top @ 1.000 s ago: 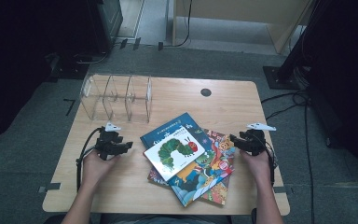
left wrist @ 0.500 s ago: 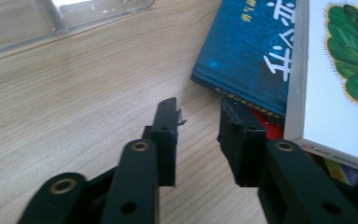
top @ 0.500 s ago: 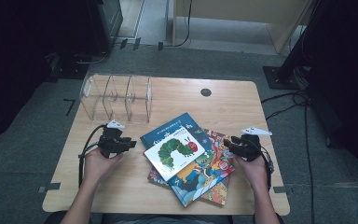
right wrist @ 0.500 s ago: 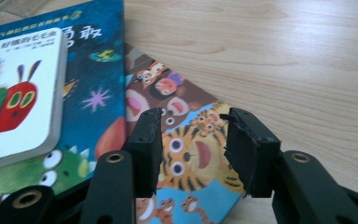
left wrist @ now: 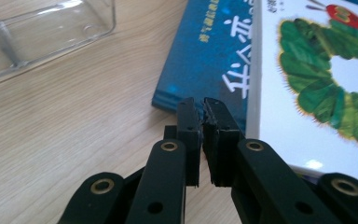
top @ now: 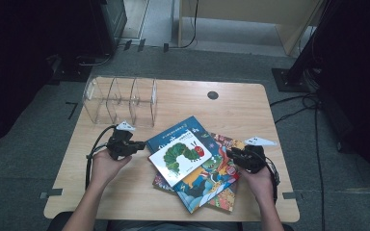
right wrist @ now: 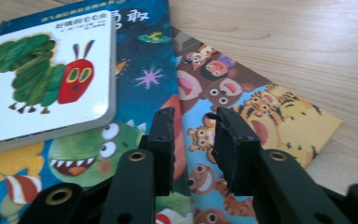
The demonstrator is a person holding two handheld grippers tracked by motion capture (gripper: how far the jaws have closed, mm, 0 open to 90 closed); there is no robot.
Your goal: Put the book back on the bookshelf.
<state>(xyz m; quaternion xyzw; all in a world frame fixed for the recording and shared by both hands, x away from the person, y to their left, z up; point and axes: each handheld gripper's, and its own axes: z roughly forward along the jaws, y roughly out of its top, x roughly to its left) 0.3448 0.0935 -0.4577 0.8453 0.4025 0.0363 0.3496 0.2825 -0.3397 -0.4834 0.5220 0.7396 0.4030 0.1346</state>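
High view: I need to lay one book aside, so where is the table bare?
Bare wood lies behind the book pile, between the clear organizer and the table's right edge, and along the front-left near the left forearm. The middle, between both tongs, is crowded.

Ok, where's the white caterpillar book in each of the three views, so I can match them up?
High view: caterpillar book tops the pile, centre of the table.
Left gripper view: caterpillar book at right, overlapping the dark blue book.
Right gripper view: caterpillar book at upper left.
Shared landmark: the dark blue book beneath it.
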